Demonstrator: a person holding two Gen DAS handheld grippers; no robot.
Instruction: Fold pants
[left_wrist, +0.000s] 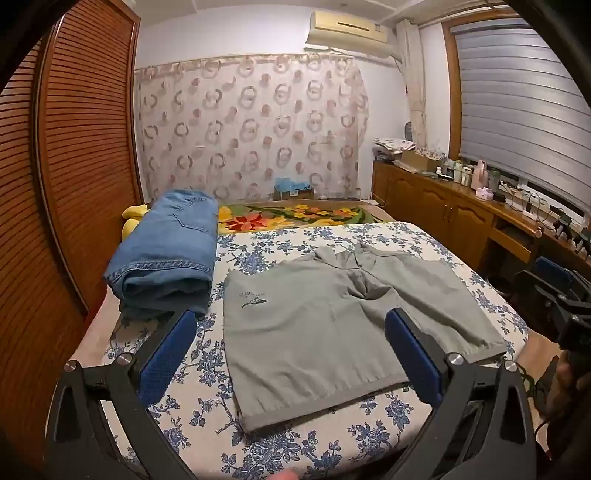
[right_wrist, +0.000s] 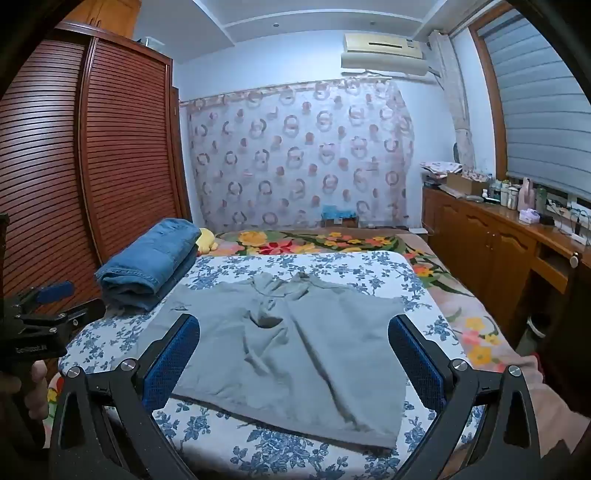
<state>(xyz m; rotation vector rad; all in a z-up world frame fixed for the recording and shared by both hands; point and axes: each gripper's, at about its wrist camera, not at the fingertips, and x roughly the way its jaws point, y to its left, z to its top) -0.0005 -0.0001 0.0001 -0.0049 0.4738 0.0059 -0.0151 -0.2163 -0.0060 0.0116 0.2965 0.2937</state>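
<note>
Far left: a louvred wooden wardrobe (left_wrist: 74, 147) is standing along the bed's edge. Next to it, folded blue jeans (left_wrist: 166, 251) are lying stacked on the left part of the bed, with a yellow soft toy (left_wrist: 133, 218) peeking out behind them.

Left gripper (left_wrist: 291, 354) is hovering above the near edge of the bed, jaws standing fully wide, nothing between the blue pads (left_wrist: 166, 362). In the right wrist view the same tool is showing at the left margin, with the hand (right_wrist: 35, 384) wrapping its grip.

Centre: the grey shorts (left_wrist: 332, 317) are lying spread flat on the blue-flowered white sheet (left_wrist: 207, 417), both legs pointing toward the cameras, hems nearest, waistband rumpled at the far side. A small dark logo (left_wrist: 253, 298) is sitting on the left leg. The shorts are lying just beside the jeans; whether the two are touching I cannot tell.

Right gripper (right_wrist: 293, 354) is likewise hanging over the shorts' near hem, jaws spread to their widest, empty, pads (right_wrist: 417, 362) not touching cloth.

Behind: a bright floral blanket (right_wrist: 332, 240) is covering the far bed, and a ring-patterned curtain (right_wrist: 295, 155) is hanging on the back wall under an air conditioner (right_wrist: 384, 51).

Right: a wooden sideboard (right_wrist: 491, 236) crowded with bottles is running beneath a window blind (right_wrist: 546, 103).
</note>
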